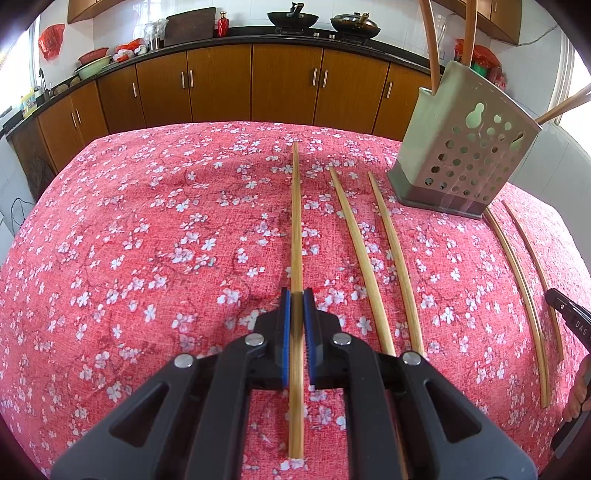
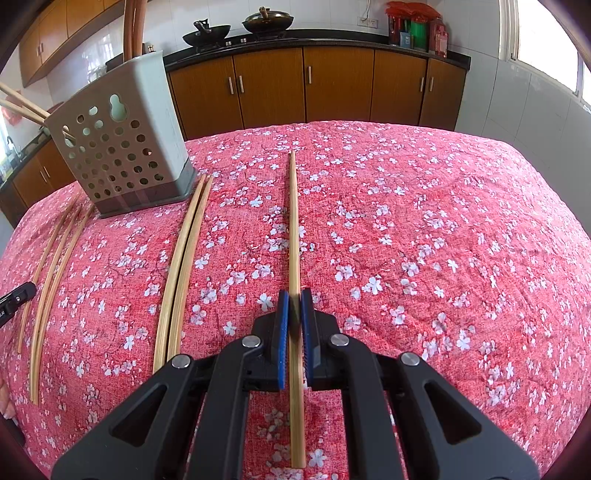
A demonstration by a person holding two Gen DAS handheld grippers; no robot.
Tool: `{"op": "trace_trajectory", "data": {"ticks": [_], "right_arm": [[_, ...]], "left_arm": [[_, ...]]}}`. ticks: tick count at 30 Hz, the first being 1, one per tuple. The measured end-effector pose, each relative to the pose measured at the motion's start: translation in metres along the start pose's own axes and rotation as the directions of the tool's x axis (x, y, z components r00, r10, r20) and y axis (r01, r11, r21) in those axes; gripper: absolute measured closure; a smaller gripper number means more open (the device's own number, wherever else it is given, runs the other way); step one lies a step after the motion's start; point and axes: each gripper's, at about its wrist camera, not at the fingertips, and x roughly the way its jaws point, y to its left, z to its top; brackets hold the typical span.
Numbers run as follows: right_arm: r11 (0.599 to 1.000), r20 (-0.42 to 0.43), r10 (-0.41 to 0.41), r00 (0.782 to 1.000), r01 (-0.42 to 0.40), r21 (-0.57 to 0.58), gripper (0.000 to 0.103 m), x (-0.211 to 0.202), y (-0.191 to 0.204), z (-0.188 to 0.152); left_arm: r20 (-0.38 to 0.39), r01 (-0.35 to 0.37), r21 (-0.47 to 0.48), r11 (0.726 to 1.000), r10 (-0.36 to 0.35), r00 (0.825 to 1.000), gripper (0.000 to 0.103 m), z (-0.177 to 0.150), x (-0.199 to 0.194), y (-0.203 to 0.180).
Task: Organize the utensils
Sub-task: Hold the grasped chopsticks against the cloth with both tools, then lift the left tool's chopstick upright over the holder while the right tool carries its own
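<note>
Covering the table: a red cloth (image 1: 147, 221) printed with white blossoms spreads under everything in both wrist views.
Backdrop: brown kitchen cabinets (image 1: 258, 85) run behind the table under a dark counter that carries two woks (image 1: 291, 18).
Holder: a grey perforated utensil holder (image 1: 458, 147) stands tilted on the cloth, with wooden handles (image 1: 430, 44) rising out of its top.
Left gripper: the left gripper (image 1: 297, 295) is clenched on a chopstick, its blue pads pressing both sides of the stick.
Left chopstick (image 1: 296, 206): it runs straight away from the jaws over the cloth, to the left of the holder.
Right gripper: the right gripper (image 2: 294, 295) is likewise clamped on a chopstick between its blue pads.
Right chopstick (image 2: 293, 221): it points forward over the cloth, to the right of the holder.
Loose chopsticks: two (image 1: 373, 258) lie beside the left-held stick, and a pair (image 2: 183, 266) lies side by side, touching, just in front of the holder.
</note>
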Motion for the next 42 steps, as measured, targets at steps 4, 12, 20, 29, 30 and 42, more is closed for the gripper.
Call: {"op": "trace_trajectory", "data": {"ticks": [4,12,20,29,30,42], "right_arm": [[1.0,0.0,0.0,1.0,0.0,0.001,0.095,0.0,0.001,0.0],[1.0,0.0,-0.001,1.0,0.001,0.006,0.095,-0.001,0.001,0.0],[1.0,-0.002,0.018,1.0,-0.018,0.008,0.095,-0.013,-0.002,-0.013],[1.0,-0.002,0.02,1.0,-0.02,0.012,0.095,-0.017,-0.002,-0.016],[1.0,-0.003,0.018,1.0,-0.018,0.012,0.095,-0.017,-0.001,-0.016],[0.999,0.081,0.038,0.996,-0.04,0.031,0.096,-0.041,-0.001,0.001]], "left_arm": [[0.0,0.001,-0.001,1.0,-0.001,1.0,0.092,0.0,0.0,0.0],[0.001,0.001,-0.003,1.0,-0.001,1.0,0.092,0.0,0.0,0.0],[-0.002,-0.036,0.076,0.996,0.036,0.999,0.092,-0.009,-0.006,-0.006],[0.001,-0.049,0.076,0.996,0.05,0.999,0.092,-0.013,-0.009,-0.005],[0.001,-0.049,0.075,0.996,0.049,0.999,0.092,-0.013,-0.009,-0.005],[0.074,-0.054,0.12,0.991,0.045,0.996,0.095,-0.007,-0.037,-0.004]]}}
